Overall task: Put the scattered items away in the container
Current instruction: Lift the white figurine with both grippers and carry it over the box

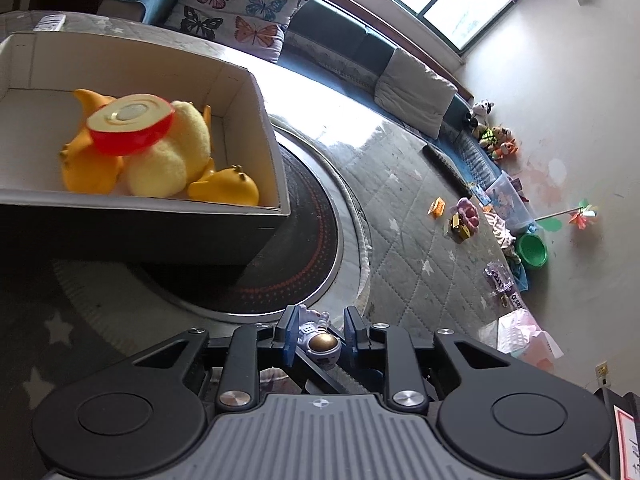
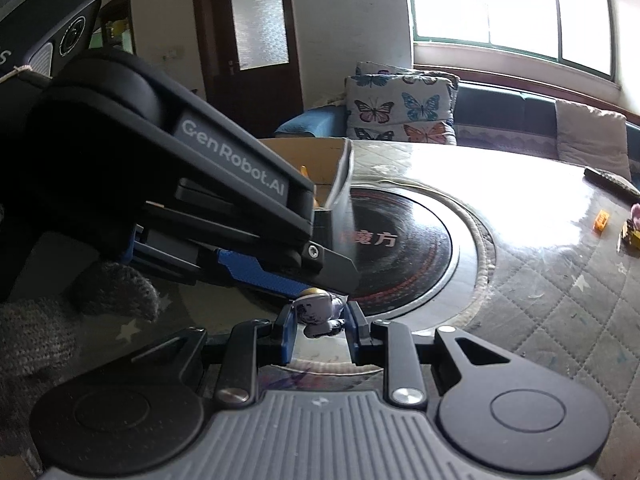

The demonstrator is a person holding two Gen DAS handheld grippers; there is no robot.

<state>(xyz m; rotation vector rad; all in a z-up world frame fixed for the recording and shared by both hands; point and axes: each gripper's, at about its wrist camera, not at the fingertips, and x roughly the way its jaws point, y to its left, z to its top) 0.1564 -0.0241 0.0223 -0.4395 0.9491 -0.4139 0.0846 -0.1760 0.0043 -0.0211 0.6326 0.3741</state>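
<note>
A small white astronaut figure with a gold visor (image 1: 319,343) sits between the blue pads of my left gripper (image 1: 321,330), which is shut on it. In the right wrist view the same astronaut (image 2: 318,312) also lies between the pads of my right gripper (image 2: 320,330), with the left gripper's body (image 2: 224,200) reaching in from the upper left. Whether the right pads press it I cannot tell. The cardboard box (image 1: 264,96) stands to the upper left, holding yellow and orange plush toys (image 1: 168,160) and a red toy apple half (image 1: 132,128).
The box stands on a round black hotplate (image 1: 312,240) set in the quilt-covered table (image 1: 400,208). Small toys (image 1: 460,216) lie at the far table edge. A sofa with butterfly cushions (image 1: 240,4) runs behind. A gloved hand (image 2: 48,320) shows at left.
</note>
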